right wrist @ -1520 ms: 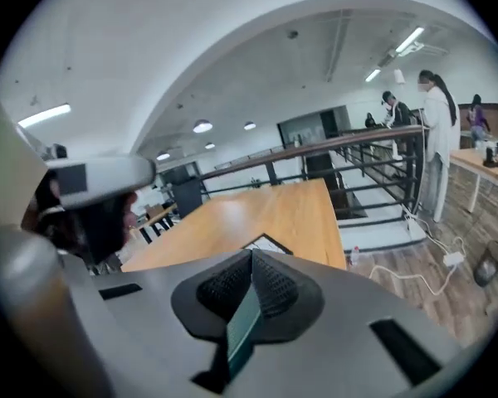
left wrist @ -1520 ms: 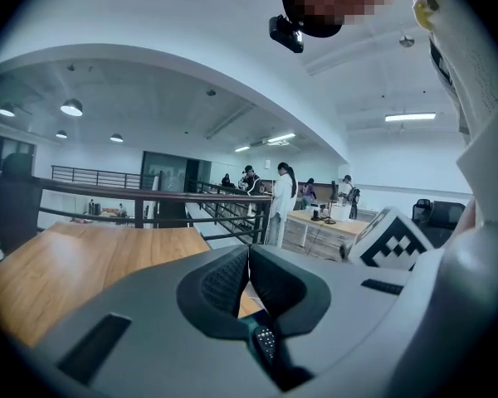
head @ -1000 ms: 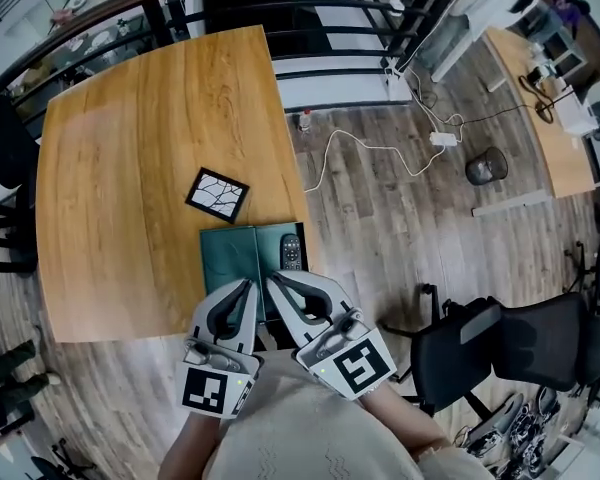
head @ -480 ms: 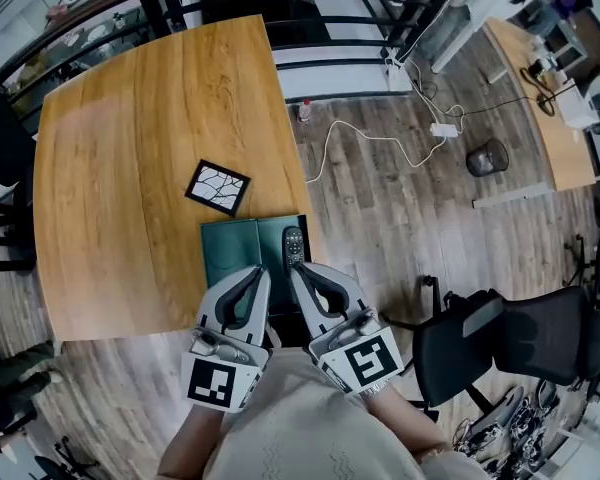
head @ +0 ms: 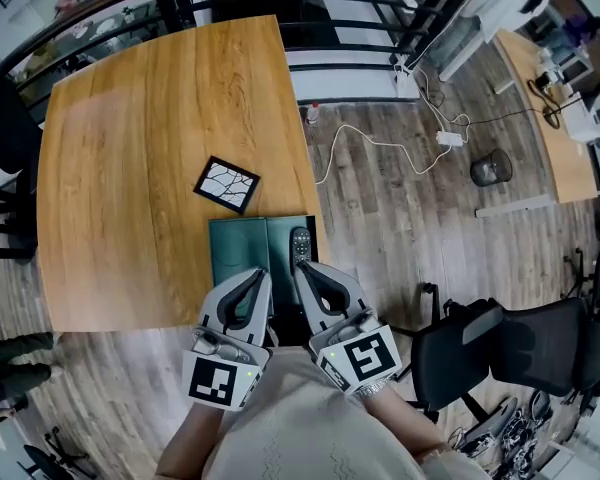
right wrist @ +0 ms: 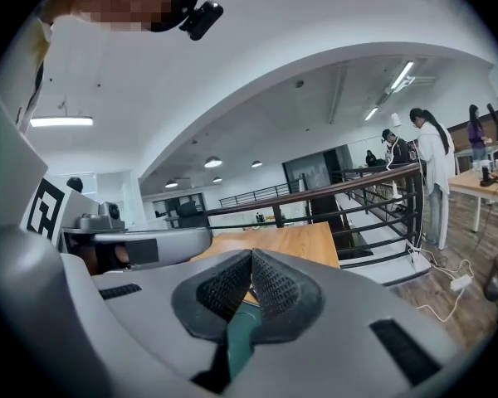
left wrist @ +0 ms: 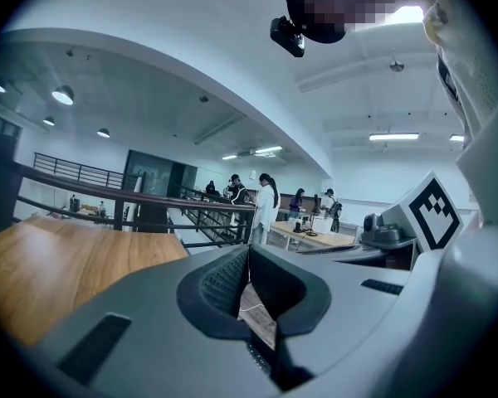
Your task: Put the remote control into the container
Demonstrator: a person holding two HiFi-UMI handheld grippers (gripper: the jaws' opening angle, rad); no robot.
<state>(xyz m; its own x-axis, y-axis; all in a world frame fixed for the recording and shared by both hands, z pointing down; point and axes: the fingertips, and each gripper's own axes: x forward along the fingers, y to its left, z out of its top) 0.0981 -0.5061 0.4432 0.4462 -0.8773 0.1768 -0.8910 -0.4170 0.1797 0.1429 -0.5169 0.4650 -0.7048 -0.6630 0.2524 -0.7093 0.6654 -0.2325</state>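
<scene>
Wooden table [head: 130, 168] edge: left gripper [head: 261, 275], right gripper [head: 302, 268] side by side, level, both closed, empty, near container [head: 242, 253].

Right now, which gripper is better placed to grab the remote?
Right. The right gripper sits just short of the remote, which lies at the container's right side. The left gripper points at its left half. Both are shut, so the right must open first.

Open office, timber underfoot

Broad wooden table [head: 130, 168] on grey-brown plank floor [head: 400, 238]; dark railing [left wrist: 155, 200] beyond its far edge; white power strip [head: 447, 138] near a mesh bin [head: 488, 167]; black office chair [head: 540, 343] at right; strip lights [left wrist: 394, 137] overhead.
</scene>
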